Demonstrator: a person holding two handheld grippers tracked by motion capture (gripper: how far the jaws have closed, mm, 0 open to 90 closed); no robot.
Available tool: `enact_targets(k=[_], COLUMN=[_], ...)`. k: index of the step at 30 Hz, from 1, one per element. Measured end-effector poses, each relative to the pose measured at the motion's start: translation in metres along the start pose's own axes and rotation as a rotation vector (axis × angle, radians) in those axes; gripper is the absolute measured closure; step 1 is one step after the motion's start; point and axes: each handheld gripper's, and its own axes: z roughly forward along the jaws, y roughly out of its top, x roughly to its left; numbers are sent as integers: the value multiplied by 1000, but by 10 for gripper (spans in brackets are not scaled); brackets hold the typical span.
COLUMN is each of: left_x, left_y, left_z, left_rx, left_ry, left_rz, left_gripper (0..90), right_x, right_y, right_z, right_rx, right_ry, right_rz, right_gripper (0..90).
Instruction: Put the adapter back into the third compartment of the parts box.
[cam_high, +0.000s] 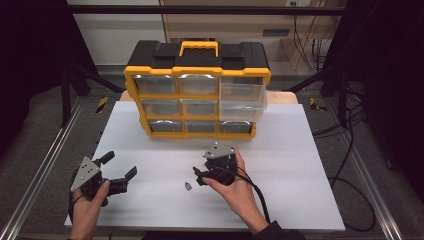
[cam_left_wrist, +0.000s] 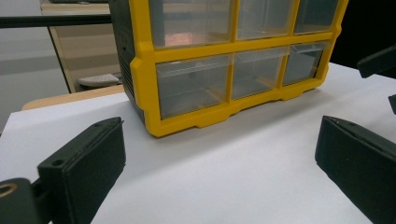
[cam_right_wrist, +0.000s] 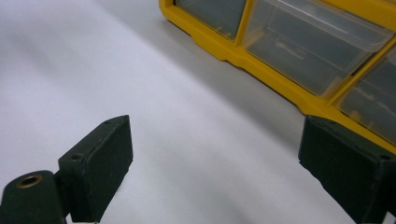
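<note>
A yellow-and-black drawer organizer with clear drawers stands at the back of the white board. One right-column drawer is pulled out. A small dark part lies on the board in front of it. My left gripper is held low at the front left, open and empty, facing the organizer. The right gripper sits just right of the small part, open with nothing between its jaws. Its view looks across bare board toward the organizer's lower drawers.
Aluminium rails run along both sides of the board. Cables trail on the floor at the right. A tip of the other gripper shows at the right edge of the left gripper view.
</note>
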Motion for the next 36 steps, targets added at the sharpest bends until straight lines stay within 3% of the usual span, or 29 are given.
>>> enact_targets(k=[11, 25, 36], left_x=[2, 4, 4], left_y=[0, 1, 1], left_z=[-1, 0, -1], left_rx=[-5, -12, -17], left_ry=[5, 10, 8], left_rz=[-4, -5, -9], left_gripper=[15, 14, 13], right_x=[2, 8, 30], right_y=[0, -5, -15], right_z=[6, 17, 35], right_rx=[28, 82, 144], right_ry=[53, 96, 162], right_rz=[57, 86, 93], right_gripper=[86, 99, 88])
